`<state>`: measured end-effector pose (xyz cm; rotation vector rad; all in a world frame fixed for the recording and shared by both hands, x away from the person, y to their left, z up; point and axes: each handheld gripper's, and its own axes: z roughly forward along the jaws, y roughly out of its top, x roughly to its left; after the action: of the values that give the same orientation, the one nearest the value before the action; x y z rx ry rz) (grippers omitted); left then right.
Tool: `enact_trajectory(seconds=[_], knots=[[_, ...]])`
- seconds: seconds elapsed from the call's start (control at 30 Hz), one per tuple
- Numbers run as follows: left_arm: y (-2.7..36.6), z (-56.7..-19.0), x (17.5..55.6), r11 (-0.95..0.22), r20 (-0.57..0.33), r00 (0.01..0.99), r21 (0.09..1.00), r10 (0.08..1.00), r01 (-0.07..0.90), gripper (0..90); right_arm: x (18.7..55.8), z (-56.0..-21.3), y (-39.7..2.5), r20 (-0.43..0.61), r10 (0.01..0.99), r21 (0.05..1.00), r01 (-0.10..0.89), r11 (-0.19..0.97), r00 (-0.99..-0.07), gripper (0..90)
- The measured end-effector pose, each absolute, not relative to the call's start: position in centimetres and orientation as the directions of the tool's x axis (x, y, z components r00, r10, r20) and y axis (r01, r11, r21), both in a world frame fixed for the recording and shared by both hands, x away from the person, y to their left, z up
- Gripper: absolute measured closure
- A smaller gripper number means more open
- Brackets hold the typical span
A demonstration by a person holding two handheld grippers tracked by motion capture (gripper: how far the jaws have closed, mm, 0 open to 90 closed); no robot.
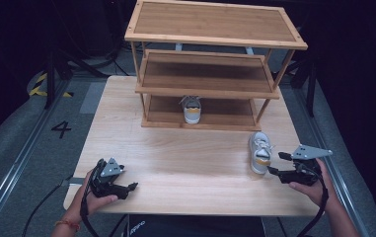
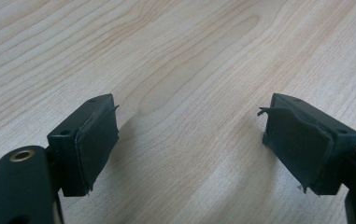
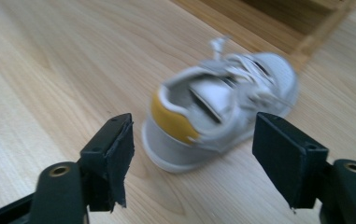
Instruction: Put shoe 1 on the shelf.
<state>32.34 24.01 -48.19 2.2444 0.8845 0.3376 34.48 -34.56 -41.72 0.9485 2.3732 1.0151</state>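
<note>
Two hands, each with an open gripper, at the near edge of the table

The left hand [image 1: 94,200] holds the left gripper [image 1: 126,187] low at the table's near left corner, its jaws spread wide and pointing right along the near edge. The right hand [image 1: 319,185] holds the right gripper [image 1: 277,163] near the right edge, jaws parted and pointing left, its grey plate on top. Both forearms come in from below, a cable trailing from each gripper.
</note>
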Motion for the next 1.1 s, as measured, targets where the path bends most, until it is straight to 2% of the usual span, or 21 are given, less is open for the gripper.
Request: enact_trajectory(seconds=[0.1,0.27,0.47,0.63,0.7,0.73,0.8,0.9,1.1], knots=[[24.0,-48.2,32.3,-0.527,-0.01,0.733,0.688,0.68,0.499,17.5,34.9,-41.5,-32.9,-0.094,0.664,0.715,0.414,0.564,-0.742,37.2],[24.0,-48.2,32.3,-0.531,-0.01,0.734,0.684,0.679,0.5,17.5,35.7,-41.7,-31.7,-0.102,0.637,0.673,0.418,0.61,-0.764,38.1],[24.0,-48.2,32.3,-0.529,-0.009,0.732,0.686,0.681,0.5,17.5,37.6,-42.1,-30.7,-0.039,0.623,0.624,0.467,0.626,-0.782,38.8],[24.0,-48.2,32.3,-0.529,-0.013,0.733,0.683,0.68,0.503,17.4,38.9,-42.9,-30.0,-0.014,0.643,0.547,0.532,0.646,-0.766,45.9],[24.0,-48.2,32.3,-0.528,-0.015,0.733,0.683,0.68,0.504,17.4,39.3,-43.4,-29.7,0.002,0.648,0.524,0.553,0.648,-0.761,52.8],[24.0,-48.2,32.4,-0.533,-0.007,0.735,0.683,0.678,0.499,17.4,39.5,-43.6,-29.6,0.006,0.651,0.514,0.561,0.649,-0.759,59.4],[24.0,-48.2,32.3,-0.529,-0.014,0.733,0.683,0.68,0.504,17.4,39.7,-43.8,-29.5,0.01,0.654,0.51,0.567,0.647,-0.756,63.7],[24.0,-48.2,32.3,-0.529,-0.013,0.733,0.683,0.681,0.503,17.4,39.8,-43.8,-29.6,0.023,0.637,0.514,0.556,0.653,-0.77,66.8],[24.0,-48.1,32.4,-0.537,-0.003,0.736,0.682,0.677,0.496,17.4,39.7,-43.6,-29.4,0.013,0.616,0.518,0.532,0.67,-0.788,67.1]])
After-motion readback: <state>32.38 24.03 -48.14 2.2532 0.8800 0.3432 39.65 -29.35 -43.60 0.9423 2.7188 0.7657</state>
